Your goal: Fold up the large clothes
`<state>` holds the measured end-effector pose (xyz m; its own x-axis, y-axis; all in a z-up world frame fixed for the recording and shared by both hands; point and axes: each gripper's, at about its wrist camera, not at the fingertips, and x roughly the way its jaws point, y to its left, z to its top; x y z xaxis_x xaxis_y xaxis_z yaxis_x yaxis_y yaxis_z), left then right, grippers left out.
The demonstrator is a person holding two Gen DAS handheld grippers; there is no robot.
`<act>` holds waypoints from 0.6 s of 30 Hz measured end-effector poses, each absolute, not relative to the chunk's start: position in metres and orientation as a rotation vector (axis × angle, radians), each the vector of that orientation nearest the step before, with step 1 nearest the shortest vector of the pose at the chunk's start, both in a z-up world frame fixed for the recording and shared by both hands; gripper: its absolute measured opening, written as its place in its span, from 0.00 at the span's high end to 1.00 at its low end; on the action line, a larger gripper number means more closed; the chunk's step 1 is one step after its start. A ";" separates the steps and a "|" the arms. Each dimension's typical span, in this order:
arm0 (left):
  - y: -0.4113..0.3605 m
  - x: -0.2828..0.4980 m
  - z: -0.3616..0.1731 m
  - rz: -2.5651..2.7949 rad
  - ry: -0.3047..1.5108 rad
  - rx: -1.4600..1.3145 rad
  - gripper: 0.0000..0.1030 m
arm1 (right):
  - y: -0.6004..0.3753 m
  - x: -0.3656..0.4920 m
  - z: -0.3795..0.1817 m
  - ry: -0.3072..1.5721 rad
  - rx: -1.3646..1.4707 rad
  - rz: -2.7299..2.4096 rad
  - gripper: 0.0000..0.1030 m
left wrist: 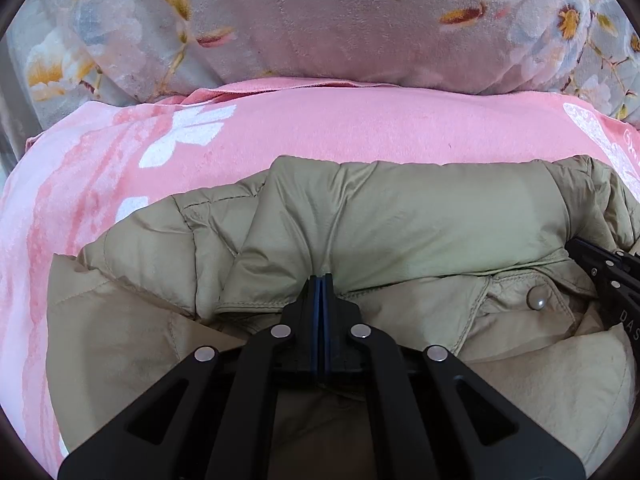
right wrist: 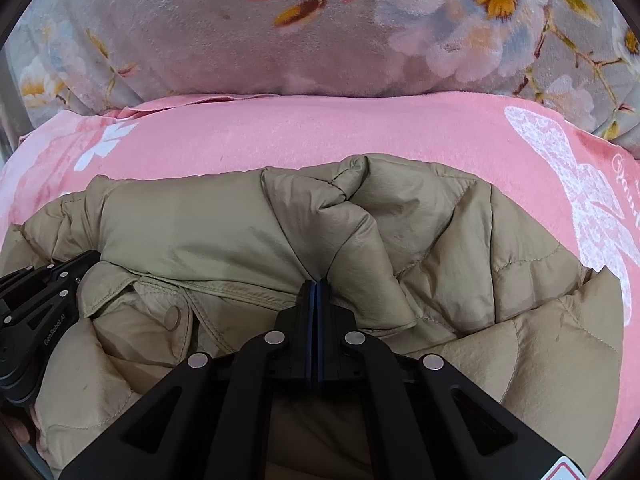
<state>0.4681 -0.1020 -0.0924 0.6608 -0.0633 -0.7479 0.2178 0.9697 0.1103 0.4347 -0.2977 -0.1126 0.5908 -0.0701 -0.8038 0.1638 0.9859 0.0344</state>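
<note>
From the left wrist, the left gripper (left wrist: pixel 322 280) has its jaws pinched together on a fold of the khaki puffer jacket (left wrist: pixel 400 216), which lies bunched on a pink blanket (left wrist: pixel 320 124). A snap button (left wrist: pixel 536 300) shows near the collar.

From the right wrist, the right gripper (right wrist: pixel 317 284) is likewise clamped on the jacket's quilted, slightly shiny fabric; a flowered plush blanket (right wrist: pixel 200 32) lies beyond.
</note>
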 end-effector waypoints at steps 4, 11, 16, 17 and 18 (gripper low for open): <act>-0.102 0.468 -0.092 -0.161 0.835 0.198 0.99 | -0.293 0.435 -0.113 0.929 0.073 -0.151 1.00; -0.104 0.467 -0.091 -0.154 0.831 0.210 1.00 | -0.289 0.436 -0.113 0.930 0.040 -0.166 1.00; -0.105 0.467 -0.090 -0.148 0.829 0.221 1.00 | -0.289 0.435 -0.113 0.930 0.040 -0.166 1.00; -0.106 0.467 -0.089 -0.145 0.828 0.226 1.00 | -0.288 0.435 -0.113 0.930 0.040 -0.166 1.00; -0.107 0.467 -0.089 -0.142 0.827 0.232 1.00 | -0.288 0.435 -0.113 0.931 0.040 -0.166 1.00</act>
<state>0.4666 -0.1067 -0.0892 0.6699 -0.0344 -0.7417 0.2147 0.9652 0.1492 0.4353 -0.2881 -0.1125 0.5855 -0.1250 -0.8009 0.1596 0.9865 -0.0373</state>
